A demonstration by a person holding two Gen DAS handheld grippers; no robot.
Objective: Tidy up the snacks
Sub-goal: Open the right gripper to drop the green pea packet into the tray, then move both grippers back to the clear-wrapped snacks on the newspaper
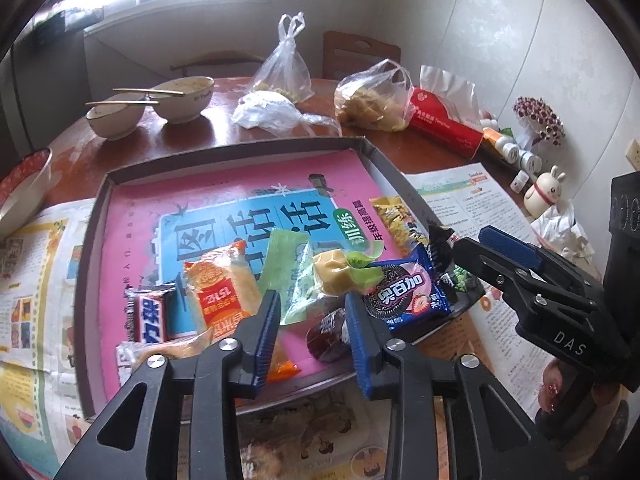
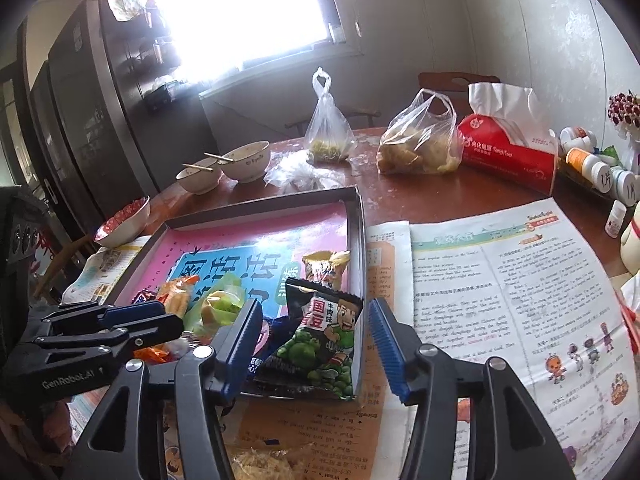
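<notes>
Shallow dark cardboard tray (image 1: 96, 216) with pink lining: snacks heaped at its near edge. Left gripper (image 1: 312, 316) hovers there, jaws apart, empty. Right gripper (image 2: 316, 344), wide, frames the black green-pea packet (image 2: 320, 340) at the tray's right corner; judged next: close on it.

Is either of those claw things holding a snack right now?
No, the left gripper and the right gripper are both open, with nothing clamped between their blue pads above the tray.

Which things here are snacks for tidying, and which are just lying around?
For the job: tray, Oreo pack, green pea packet, orange cracker pack, Snickers bar, yellow candy.

Just lying about: bowls with chopsticks, plastic bags, tissue pack, pill bottles, newspapers.
</notes>
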